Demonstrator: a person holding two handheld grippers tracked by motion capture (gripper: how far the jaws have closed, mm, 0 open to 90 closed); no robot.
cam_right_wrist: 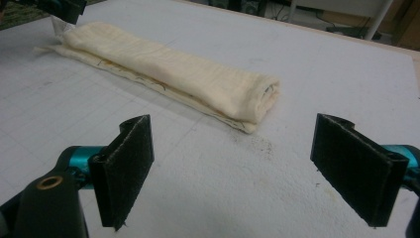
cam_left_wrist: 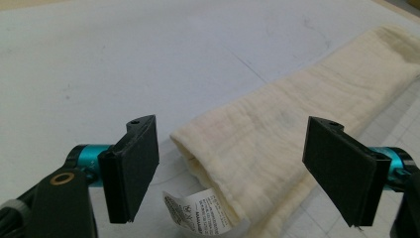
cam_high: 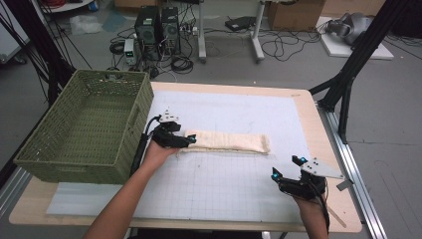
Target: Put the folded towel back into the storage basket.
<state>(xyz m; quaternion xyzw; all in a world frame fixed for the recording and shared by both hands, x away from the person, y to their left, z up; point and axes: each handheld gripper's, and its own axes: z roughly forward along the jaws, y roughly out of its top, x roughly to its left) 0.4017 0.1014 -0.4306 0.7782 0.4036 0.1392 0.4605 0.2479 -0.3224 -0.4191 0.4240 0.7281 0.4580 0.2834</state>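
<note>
- On the white mat, our left gripper (cam_high: 190, 140) spreads wide around the folded cloth's (cam_high: 229, 141) end, not pinching.
- Our right gripper (cam_high: 287, 167) hangs spread, well apart.

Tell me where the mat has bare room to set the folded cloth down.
Free: the mat beyond the folded cloth, and the gridded stretch between cloth, left gripper and right gripper. Crowded: the left side, where the green basket overhangs the table edge beside the left hand.

Even, soft light; slight blur
</note>
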